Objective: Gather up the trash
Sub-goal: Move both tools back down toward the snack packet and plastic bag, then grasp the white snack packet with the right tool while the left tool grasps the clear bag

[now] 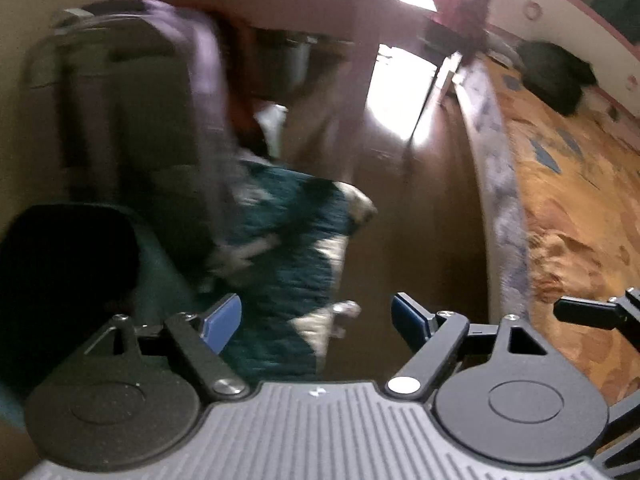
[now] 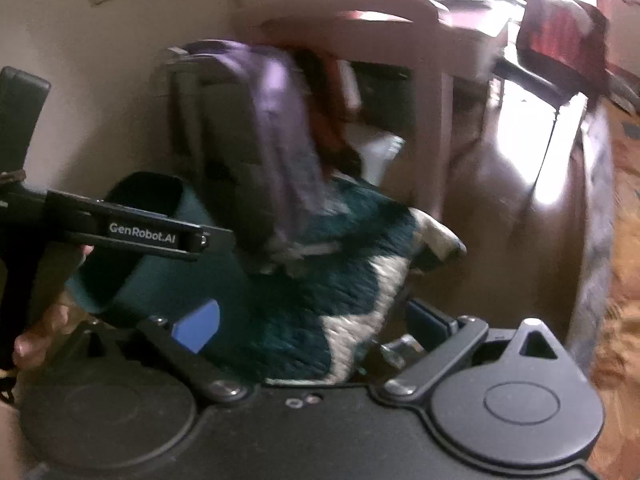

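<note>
Both views are motion-blurred. My left gripper (image 1: 316, 320) is open and empty above a dark green and white rug (image 1: 288, 248) on the floor. A small shiny crumpled scrap (image 1: 344, 312) lies at the rug's edge between my left fingers. A dark green bin (image 1: 60, 272) stands at the left. My right gripper (image 2: 316, 320) is open and empty over the same rug (image 2: 304, 300). The scrap (image 2: 400, 348) shows near its right finger. The bin (image 2: 132, 240) sits behind the left gripper's arm (image 2: 140, 232).
A dark backpack with a purple strap (image 1: 160, 100) stands on the rug against the wall. A pink wooden chair (image 1: 312, 40) and a table are behind. A bed with an orange patterned cover (image 1: 568, 200) runs along the right. Brown floor (image 1: 420, 200) lies between.
</note>
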`<state>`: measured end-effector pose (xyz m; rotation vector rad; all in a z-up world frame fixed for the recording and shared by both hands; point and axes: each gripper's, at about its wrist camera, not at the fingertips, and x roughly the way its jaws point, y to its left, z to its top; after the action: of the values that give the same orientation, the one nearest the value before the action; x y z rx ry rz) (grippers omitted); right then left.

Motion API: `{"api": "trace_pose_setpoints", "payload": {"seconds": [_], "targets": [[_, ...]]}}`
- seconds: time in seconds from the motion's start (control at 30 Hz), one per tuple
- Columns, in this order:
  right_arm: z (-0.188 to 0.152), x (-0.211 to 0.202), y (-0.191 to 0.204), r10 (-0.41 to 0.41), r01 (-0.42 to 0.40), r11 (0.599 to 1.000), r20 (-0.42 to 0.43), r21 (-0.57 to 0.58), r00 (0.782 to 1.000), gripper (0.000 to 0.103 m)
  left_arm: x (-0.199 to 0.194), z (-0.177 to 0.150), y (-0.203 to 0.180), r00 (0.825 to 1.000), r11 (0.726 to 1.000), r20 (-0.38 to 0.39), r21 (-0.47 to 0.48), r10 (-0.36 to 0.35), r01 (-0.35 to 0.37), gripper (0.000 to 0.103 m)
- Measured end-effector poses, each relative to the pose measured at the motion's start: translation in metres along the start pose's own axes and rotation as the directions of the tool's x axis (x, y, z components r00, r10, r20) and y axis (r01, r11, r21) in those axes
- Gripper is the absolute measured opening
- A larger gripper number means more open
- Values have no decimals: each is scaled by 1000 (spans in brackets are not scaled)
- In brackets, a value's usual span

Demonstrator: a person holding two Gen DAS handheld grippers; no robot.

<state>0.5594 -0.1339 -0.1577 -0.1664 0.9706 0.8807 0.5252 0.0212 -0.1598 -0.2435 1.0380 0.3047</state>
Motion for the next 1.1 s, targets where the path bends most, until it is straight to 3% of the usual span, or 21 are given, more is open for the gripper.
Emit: {"api": "trace_pose_setpoints", "payload": {"seconds": [0.17, 0.4, 0.63, 0.93, 1.1], "targets": [[-44, 5, -64, -54, 55, 995, -11, 89, 998, 102, 58, -13, -72, 997, 997, -61, 48, -54, 57, 82], [-111, 29, -139, -118, 125, 972, -46, 201, 992, 103, 141, -44, -128, 991, 993, -122, 102, -54, 66, 82], [-180, 76, -189, -154, 182, 937, -115, 299, 981, 103, 240, -74, -144, 978, 992, -210, 126, 11, 16, 82], [-281, 190, -222, -127, 210, 911, -243, 354, 962, 103, 388, -106, -147, 970, 992, -237, 121, 51, -22, 82], [-339, 259, -231, -92, 217, 906, -332, 364, 939, 101, 470, -123, -147, 962, 988, -262, 148, 74, -36, 82]]}}
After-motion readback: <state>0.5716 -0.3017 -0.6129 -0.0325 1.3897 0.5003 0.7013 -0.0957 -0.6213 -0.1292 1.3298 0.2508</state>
